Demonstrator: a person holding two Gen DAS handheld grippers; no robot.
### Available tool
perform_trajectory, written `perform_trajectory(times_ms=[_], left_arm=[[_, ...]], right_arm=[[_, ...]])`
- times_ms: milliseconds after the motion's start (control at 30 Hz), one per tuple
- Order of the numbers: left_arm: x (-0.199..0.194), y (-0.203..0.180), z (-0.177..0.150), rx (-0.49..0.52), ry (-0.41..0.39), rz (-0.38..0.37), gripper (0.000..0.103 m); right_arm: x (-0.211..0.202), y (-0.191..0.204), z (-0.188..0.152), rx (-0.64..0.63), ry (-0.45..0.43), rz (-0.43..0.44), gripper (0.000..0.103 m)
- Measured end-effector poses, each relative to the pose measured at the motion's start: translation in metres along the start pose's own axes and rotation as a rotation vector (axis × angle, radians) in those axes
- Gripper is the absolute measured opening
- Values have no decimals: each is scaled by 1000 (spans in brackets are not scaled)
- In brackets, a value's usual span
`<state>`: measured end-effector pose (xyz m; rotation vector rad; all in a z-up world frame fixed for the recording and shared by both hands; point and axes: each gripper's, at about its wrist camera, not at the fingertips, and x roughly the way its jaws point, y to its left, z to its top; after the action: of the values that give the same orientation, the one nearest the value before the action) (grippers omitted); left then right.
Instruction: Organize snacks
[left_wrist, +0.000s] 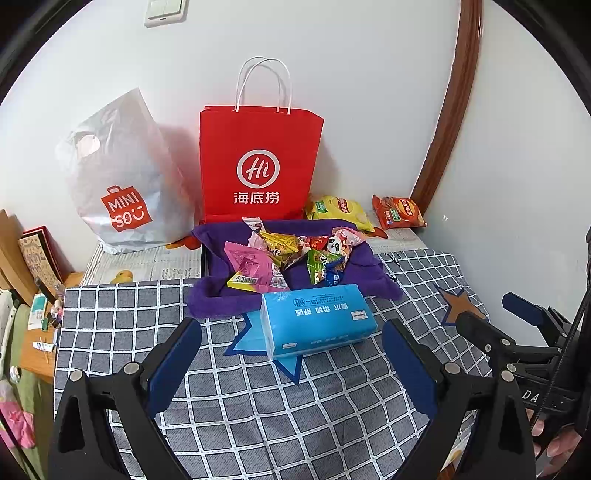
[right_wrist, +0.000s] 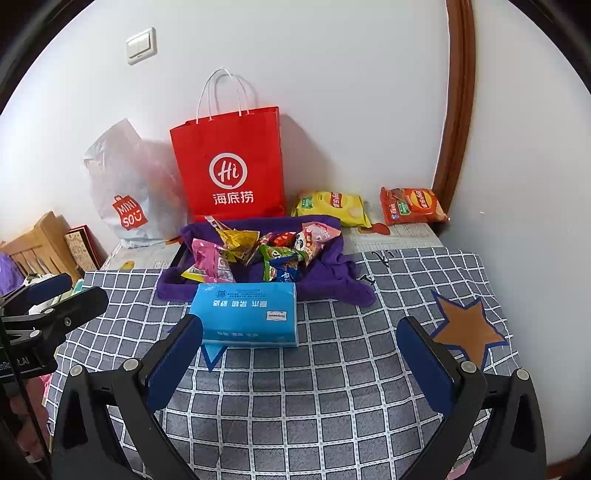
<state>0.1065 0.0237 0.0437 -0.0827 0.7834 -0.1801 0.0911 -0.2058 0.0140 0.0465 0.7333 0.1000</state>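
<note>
Two bags stand at the wall: a red paper bag (left_wrist: 258, 162) marked "Hi" and a white plastic "MINISO" bag (left_wrist: 122, 184). Two crisp packets, one yellow (left_wrist: 338, 211) and one orange (left_wrist: 399, 211), lie beside them. Both the left hand-held gripper (left_wrist: 291, 347) and the right hand-held gripper (right_wrist: 299, 345) are spread apart, empty.

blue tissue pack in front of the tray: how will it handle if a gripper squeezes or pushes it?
The blue tissue pack looks like a soft film-wrapped block, so it probably compresses under the fingers rather than resisting. Likely light for its size. It lies flat on the checked cloth, so a push should slide it, possibly bunching the cloth, not tip it.
</note>
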Motion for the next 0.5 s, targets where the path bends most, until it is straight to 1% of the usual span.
perform_trajectory(times_ms=[500], left_arm=[[0, -1, 0, -1, 0, 2, 99]], right_arm=[[0, 1, 1, -1, -1, 3, 103]])
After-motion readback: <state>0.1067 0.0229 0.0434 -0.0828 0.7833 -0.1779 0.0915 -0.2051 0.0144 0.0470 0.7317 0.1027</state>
